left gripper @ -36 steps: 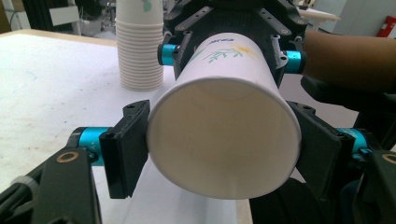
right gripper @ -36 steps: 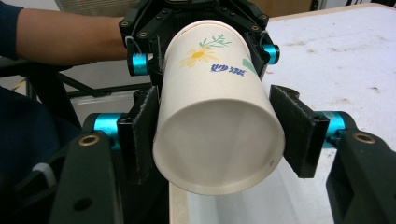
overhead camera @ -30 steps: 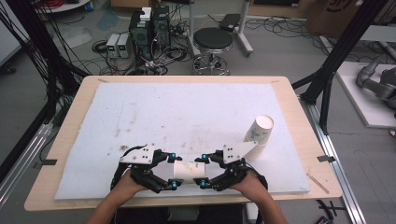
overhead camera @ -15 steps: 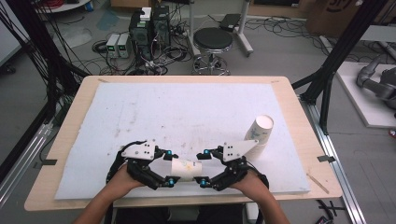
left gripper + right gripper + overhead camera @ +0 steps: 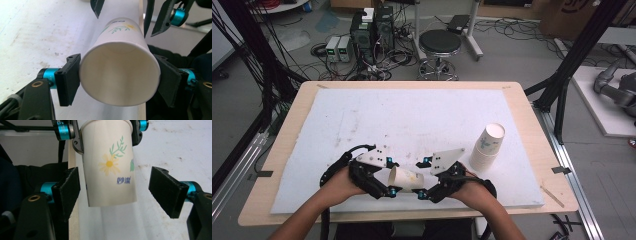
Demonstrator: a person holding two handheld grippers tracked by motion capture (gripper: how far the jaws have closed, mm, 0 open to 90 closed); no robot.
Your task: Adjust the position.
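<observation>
Cup: your left hand-held gripper (image 5: 391, 176) clamps the paper cup (image 5: 407, 178) near its open rim, one pad on each side, so the cup lies sideways above the near edge of the desk (image 5: 287, 130), mouth towards your left hand.
Left grip: narrow, pressed on the cup wall (image 5: 120, 75); the rim looks slightly squeezed out of round.
Right grip: your right hand-held gripper (image 5: 115, 192) has just been opening; its jaws now stand wide on either side of the cup's bottom end, with a gap on both sides.
Why so: it looks as if the cup has been pulled free and now rests with the left side alone.
Around: a stack of cups (image 5: 487, 146) stands tilted on the white mat (image 5: 412, 115), to the right and well apart.
In the way: nothing between the cup and the stack, though the cup's underside is hard to see.
</observation>
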